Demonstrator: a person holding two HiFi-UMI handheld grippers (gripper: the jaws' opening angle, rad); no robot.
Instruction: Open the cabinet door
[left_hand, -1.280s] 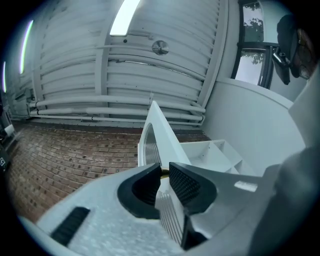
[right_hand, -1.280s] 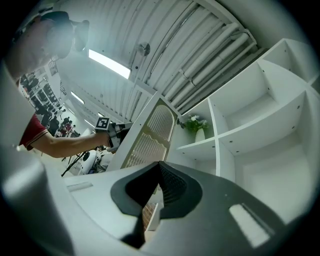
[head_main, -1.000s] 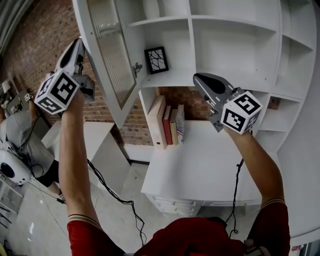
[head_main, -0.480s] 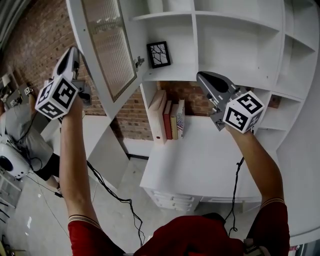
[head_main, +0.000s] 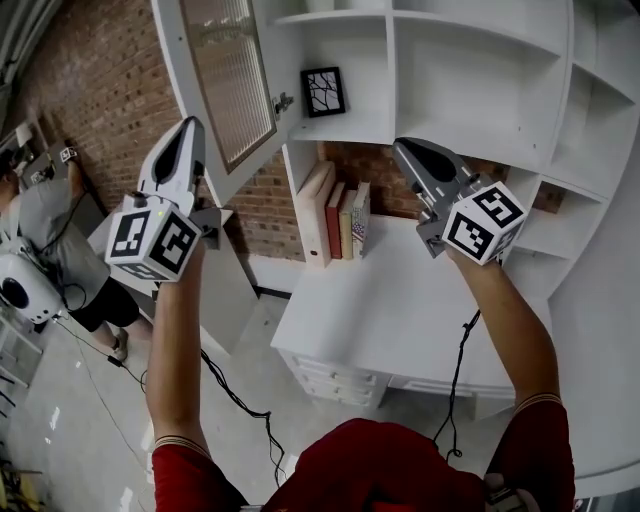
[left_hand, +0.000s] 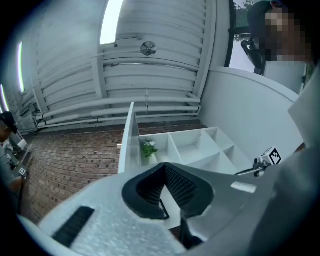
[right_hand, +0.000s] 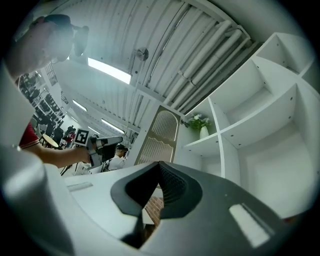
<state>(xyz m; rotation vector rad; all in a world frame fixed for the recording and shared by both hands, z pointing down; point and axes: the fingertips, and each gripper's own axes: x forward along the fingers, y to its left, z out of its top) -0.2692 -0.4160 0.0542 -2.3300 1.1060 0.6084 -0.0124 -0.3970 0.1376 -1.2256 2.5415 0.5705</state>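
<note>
The white cabinet door with its ribbed glass panel stands swung open at the upper left, its small latch on the inner side. My left gripper hangs below and left of the door's lower edge, apart from it, shut with nothing between the jaws. In the left gripper view the left gripper points up at the door's thin edge. My right gripper is held in front of the open shelves, shut and empty. The right gripper view shows the right gripper below the open door.
A framed picture stands on the cabinet shelf; a potted plant sits higher up. Books lean on the white desk below. A brick wall is left, with a person beside it. Cables trail on the floor.
My left gripper has dropped from beside the door's outer edge to below the door, nearer to me. The right gripper has hardly moved. The door stays open.
</note>
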